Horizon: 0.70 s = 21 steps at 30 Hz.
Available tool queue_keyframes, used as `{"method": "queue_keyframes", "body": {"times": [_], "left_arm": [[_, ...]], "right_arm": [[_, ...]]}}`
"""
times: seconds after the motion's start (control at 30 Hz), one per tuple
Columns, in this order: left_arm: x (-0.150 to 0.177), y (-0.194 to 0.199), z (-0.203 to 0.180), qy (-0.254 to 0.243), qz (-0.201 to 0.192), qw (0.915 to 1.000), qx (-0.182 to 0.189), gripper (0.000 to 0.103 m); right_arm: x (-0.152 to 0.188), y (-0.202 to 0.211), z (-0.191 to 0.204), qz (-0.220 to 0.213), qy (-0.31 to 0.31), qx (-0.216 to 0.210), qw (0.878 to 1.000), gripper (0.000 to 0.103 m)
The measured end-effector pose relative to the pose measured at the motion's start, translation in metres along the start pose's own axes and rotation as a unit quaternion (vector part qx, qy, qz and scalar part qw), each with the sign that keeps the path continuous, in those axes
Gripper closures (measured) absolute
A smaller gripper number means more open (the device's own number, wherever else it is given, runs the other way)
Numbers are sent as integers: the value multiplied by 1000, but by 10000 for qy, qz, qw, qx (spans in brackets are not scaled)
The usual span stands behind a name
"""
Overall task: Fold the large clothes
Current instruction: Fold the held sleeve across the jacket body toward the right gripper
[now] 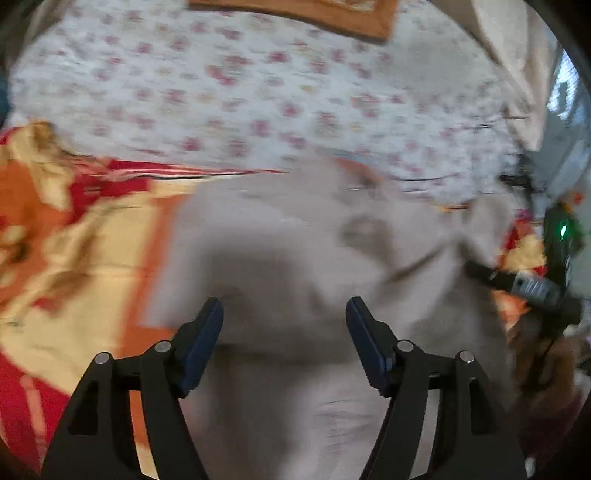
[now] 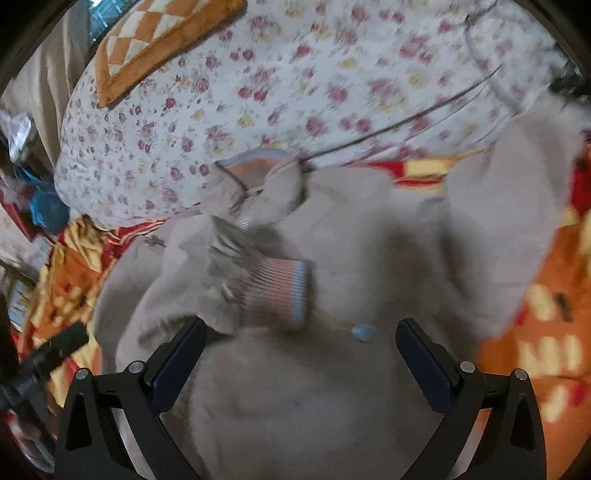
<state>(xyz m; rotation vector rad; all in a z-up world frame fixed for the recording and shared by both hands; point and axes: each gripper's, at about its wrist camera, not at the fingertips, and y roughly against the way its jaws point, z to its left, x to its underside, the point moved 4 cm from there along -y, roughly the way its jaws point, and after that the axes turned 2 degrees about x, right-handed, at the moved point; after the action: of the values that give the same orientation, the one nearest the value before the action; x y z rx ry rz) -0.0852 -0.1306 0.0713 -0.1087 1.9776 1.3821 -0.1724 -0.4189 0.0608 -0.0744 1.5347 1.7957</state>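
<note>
Left wrist view: the whole picture is smeared by blur, so folds and seams on the grey garment are hard to read. The garment fills the middle and lower part, lying on a red, orange and yellow bedspread that shows to its left; its lower edge is cut off behind the claw. The left claw stands open above the cloth, holding nothing. Beyond lies a flowered quilt, with an orange cushion cut by the top edge. At the right edge the right claw shows only in part, over the garment's side.

Right wrist view: also blurred. The garment spreads across the bedspread, a sleeve folded over its chest so the striped cuff rests in the middle. The striped collar touches the quilt. The right claw is open and empty just short of the cuff. A small blue tassel lies between its fingers. The cushion sits on the quilt at upper left. Clutter at the far left is too blurred to name.
</note>
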Motion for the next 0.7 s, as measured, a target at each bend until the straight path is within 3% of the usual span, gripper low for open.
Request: {"method": "queue_keyframes", "body": {"times": [0.1,0.13,0.23,0.27,0.33,0.5,0.63,0.7], "left_arm": [[12,-18,32,106,252,9970,-726,32],[14,-22,42,205,327,9961,-791,32],[21,-35,62,670,504,9939,-711,32],[22,-38,65,829,553,9932,-605,32],[22,-39,68,985,550,9924,-498,32],[16,-37,64,858,402,9938,-588,32],[17,-45,67,942,483,9926,-589,32],[16,-46,70,983,450,9919,-673,32]], "right_arm": [[-3,-33,6,286,-217,-133,9993,1],[-2,-44,11,327,-231,-262,9989,4],[2,-56,34,248,188,-531,9981,50],[1,-55,39,175,338,-393,9985,58],[-3,-41,50,-117,642,-218,9976,85],[-23,15,41,-1004,1095,440,9879,86],[-38,32,25,-1173,1101,664,9847,87],[-44,36,16,-1181,907,600,9870,100]]}}
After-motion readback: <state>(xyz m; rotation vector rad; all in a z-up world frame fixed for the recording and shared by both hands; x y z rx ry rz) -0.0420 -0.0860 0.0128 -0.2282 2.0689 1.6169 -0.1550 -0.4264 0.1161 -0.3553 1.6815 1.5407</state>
